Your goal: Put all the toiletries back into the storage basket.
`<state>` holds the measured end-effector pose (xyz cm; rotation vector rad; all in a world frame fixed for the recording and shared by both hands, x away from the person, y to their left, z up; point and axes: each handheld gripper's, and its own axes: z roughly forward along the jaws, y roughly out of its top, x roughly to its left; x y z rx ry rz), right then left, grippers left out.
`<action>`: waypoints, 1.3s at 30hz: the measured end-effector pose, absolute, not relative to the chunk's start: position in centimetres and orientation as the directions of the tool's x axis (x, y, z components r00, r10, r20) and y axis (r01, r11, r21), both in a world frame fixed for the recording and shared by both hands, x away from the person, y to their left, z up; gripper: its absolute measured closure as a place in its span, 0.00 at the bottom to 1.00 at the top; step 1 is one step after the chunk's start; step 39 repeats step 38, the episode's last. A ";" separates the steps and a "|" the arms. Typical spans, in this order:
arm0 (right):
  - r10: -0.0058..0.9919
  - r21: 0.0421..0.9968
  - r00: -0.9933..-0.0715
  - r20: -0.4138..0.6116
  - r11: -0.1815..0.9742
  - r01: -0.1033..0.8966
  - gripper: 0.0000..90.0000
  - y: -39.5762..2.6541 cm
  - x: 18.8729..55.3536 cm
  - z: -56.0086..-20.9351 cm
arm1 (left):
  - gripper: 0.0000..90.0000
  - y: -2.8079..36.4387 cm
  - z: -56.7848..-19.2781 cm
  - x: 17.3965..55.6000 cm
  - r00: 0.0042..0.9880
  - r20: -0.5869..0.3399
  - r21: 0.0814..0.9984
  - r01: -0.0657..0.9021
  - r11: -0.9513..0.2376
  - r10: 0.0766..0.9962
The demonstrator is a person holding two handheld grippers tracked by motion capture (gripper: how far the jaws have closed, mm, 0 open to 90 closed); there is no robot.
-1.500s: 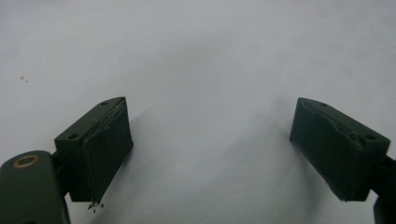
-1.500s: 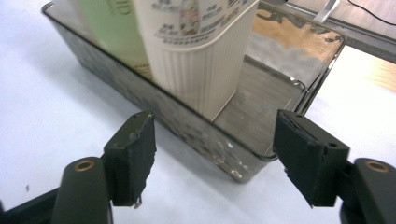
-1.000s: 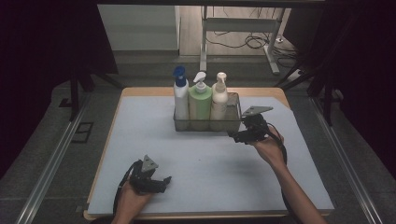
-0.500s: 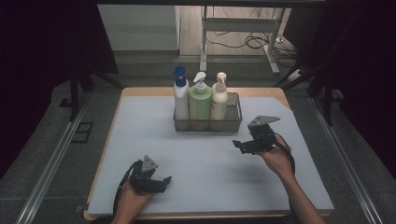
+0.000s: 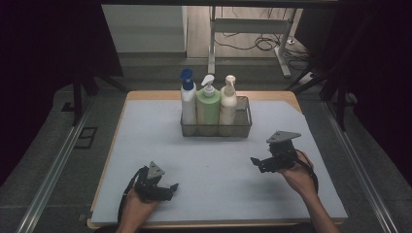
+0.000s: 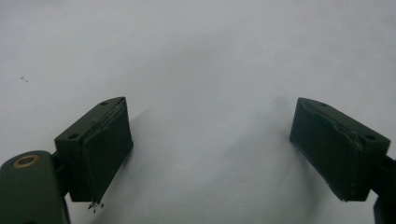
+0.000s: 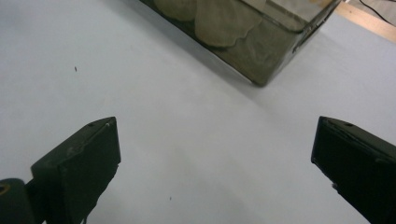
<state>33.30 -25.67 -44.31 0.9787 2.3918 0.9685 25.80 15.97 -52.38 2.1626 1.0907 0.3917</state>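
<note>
A dark wire basket (image 5: 216, 130) stands at the back middle of the table. It holds a white bottle with a blue cap (image 5: 188, 99), a green pump bottle (image 5: 208, 106) and a cream pump bottle (image 5: 228, 103), all upright. My right gripper (image 5: 256, 164) hovers in front of and to the right of the basket, apart from it. Its jaws have just been opening and stand wide with nothing between them (image 7: 217, 140). The basket's corner (image 7: 261, 56) lies ahead in the right gripper view. My left gripper (image 5: 170, 188) rests open and empty near the front edge (image 6: 210, 121).
A pale grey mat (image 5: 218, 160) covers the wooden table top. Metal rails run along both sides of the table (image 5: 53, 165). A table frame and cables (image 5: 252, 43) lie on the floor beyond the far edge.
My right gripper has pulled back from the basket's right end toward the near right of the mat and sunk slightly. The left gripper has kept still.
</note>
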 end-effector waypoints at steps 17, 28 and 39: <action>0.749 0.724 -0.662 -0.028 0.471 0.503 0.00 -27.4 30.9 -48.0 | 0.14 16.0 -52.4 25.8 0.605 -0.033 0.686 0.593 -0.422 0.796; 0.743 0.687 -0.669 -0.008 0.491 0.536 0.00 -27.2 30.3 -51.5 | 0.14 16.0 -52.4 25.8 0.605 -0.032 0.686 0.592 -0.422 0.796; 0.756 0.685 -0.654 0.002 0.475 0.552 0.00 -27.3 30.2 -52.2 | 0.14 16.0 -52.4 25.8 0.605 -0.033 0.686 0.593 -0.422 0.796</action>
